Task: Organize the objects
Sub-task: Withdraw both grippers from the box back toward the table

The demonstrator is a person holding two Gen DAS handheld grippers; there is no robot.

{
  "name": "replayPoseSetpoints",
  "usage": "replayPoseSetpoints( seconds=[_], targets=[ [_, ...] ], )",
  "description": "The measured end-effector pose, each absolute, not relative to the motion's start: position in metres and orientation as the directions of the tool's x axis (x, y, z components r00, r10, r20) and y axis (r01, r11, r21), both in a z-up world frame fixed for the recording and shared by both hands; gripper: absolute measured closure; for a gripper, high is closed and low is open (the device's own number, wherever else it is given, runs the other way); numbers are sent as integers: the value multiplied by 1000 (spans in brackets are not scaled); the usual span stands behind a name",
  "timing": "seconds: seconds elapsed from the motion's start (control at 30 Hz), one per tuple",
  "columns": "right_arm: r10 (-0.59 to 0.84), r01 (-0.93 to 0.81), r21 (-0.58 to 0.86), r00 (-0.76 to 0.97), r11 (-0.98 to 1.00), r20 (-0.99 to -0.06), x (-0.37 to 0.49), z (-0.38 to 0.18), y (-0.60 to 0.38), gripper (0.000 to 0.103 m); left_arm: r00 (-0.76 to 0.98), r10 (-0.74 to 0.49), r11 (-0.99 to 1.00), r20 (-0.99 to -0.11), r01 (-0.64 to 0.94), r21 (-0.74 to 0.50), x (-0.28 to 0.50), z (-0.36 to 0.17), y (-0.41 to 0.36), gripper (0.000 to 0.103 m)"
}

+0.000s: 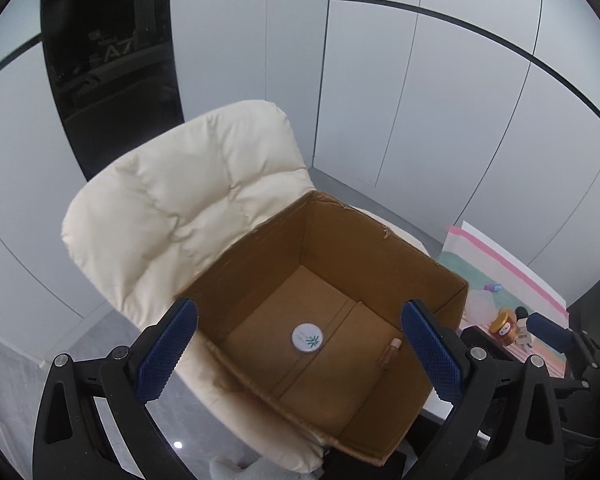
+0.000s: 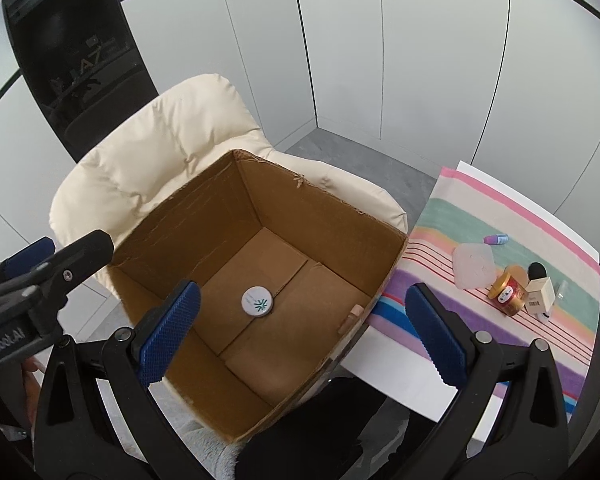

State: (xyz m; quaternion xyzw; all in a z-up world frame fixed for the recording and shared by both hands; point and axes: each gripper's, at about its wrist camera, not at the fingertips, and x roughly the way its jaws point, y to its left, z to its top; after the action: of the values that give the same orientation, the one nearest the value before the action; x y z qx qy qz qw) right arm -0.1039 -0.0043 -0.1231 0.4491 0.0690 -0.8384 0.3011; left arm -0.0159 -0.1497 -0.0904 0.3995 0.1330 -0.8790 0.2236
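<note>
The cardboard box sits open on a cream padded chair. We hold our left gripper and right gripper above it, both spread wide and empty. Inside the box lie a white round tin and, at four o'clock, a small beige tube. At three o'clock, a gold-lidded jar stands on a striped cloth.

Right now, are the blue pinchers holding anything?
No. The left gripper and right gripper are both open and empty above the cardboard box. The round white lid lies loose on its bottom.
</note>
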Motion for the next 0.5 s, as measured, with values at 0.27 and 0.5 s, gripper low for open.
replayPoseSetpoints(
  seconds=[0.27, 0.5],
  targets=[
    [-452, 577, 160, -407, -801, -794, -66, -107, 6, 0, -583, -296, -869, -757, 493, -40, 27, -74, -139, 1],
    [-447, 591, 142, -410, -794, -795, -29, -97, 21, 0, -571, -324, -870, -754, 492, 1, 66, -63, -134, 1]
  ],
)
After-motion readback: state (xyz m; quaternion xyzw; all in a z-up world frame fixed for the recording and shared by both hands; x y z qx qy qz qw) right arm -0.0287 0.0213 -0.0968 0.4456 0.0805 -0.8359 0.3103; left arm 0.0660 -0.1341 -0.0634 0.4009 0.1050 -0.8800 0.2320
